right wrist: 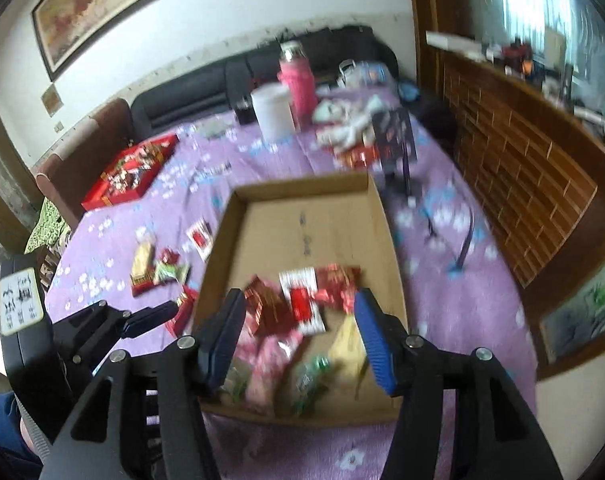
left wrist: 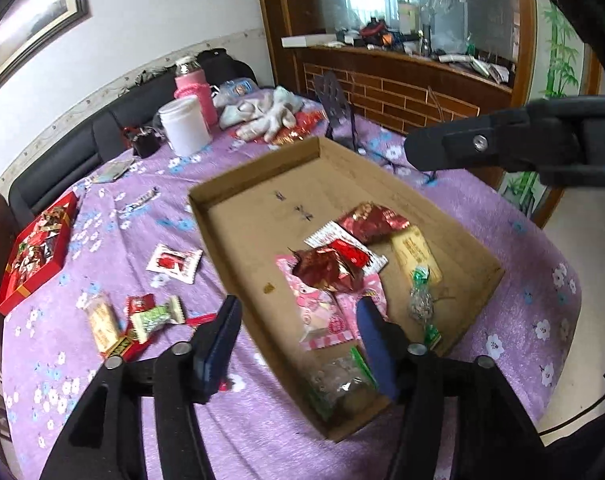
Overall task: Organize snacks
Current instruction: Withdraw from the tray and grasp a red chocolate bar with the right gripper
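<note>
From the left wrist, the left hand-held gripper (left wrist: 298, 324) hangs spread and empty over the near end of the cardboard tray (left wrist: 258, 176). The loose snacks (left wrist: 142, 320) still on the bench (left wrist: 182, 420) lie to its left, just outside the tray wall.

From the right wrist, the right hand-held gripper (right wrist: 298, 332) is spread too, holding nothing, above snacks already in the tray. The left one is nearer the loose pile, so it likely reaches next.

A matt brown cardboard tray (left wrist: 262, 184) lies on fuzzy purple cloth (left wrist: 230, 432). Inside the tray, the wrappers (left wrist: 330, 268) look like glossy crinkled foil and plastic. Beyond the tray, a smooth white plastic jar (left wrist: 184, 124).
</note>
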`<state>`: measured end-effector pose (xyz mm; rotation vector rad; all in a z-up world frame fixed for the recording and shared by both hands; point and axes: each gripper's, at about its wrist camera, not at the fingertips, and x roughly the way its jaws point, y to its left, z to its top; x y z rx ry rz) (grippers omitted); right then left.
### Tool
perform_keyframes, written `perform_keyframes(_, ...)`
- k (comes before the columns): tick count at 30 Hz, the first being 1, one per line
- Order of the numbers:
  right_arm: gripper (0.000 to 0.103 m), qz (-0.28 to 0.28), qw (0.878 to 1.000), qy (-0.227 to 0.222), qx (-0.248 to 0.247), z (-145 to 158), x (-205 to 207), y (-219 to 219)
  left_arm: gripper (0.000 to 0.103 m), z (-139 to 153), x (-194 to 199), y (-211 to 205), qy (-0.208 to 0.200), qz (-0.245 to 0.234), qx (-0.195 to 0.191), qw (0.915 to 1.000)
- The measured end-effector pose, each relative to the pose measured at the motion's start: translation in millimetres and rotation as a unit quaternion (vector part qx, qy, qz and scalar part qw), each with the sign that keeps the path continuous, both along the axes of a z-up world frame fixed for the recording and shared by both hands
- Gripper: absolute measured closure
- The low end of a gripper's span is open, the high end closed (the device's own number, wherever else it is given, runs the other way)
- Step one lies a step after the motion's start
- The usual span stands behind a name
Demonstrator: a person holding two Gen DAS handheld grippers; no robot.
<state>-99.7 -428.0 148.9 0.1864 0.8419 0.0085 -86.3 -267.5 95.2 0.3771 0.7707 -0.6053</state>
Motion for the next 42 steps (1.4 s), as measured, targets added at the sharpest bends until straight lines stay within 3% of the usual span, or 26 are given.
perform_keyframes(7,0.049,0.017,0.999,0.005,0.037,-1,16,20,0.037,18,7,46,-0.009,0.048,-0.024,0.9985)
perform_keyframes(9,0.054,0.026,0.999,0.008,0.04,-2,22,31,0.037,20,10,63,-0.006,0.068,-0.031,0.9972)
perform_keyframes(13,0.055,0.051,0.996,0.013,0.066,-5,31,55,0.037,17,21,97,0.01,0.113,-0.036,0.9929)
perform_keyframes(18,0.055,0.091,0.993,0.037,0.063,-11,44,93,0.037,6,34,149,0.038,0.18,-0.043,0.9819)
perform_keyframes(21,0.055,0.102,0.991,0.064,0.064,-22,51,114,0.036,0,42,178,0.05,0.218,-0.026,0.9744)
perform_keyframes(23,0.055,0.104,0.989,0.087,0.066,-32,57,127,0.025,-4,48,192,0.053,0.238,-0.012,0.9697)
perform_keyframes(27,0.055,0.099,0.982,0.141,0.075,-58,67,148,0.021,-7,60,221,0.058,0.274,-0.01,0.9599)
perform_keyframes(30,0.058,0.083,0.976,0.177,0.094,-77,75,153,0.02,-11,64,234,0.062,0.282,-0.011,0.9574)
perform_keyframes(34,0.062,0.069,0.975,0.192,0.086,-89,82,164,0.02,-18,65,242,0.063,0.276,-0.006,0.9591)
perform_keyframes(42,0.064,0.017,0.967,0.252,0.008,-112,106,181,0.02,-20,70,261,0.066,0.278,-0.013,0.9581)
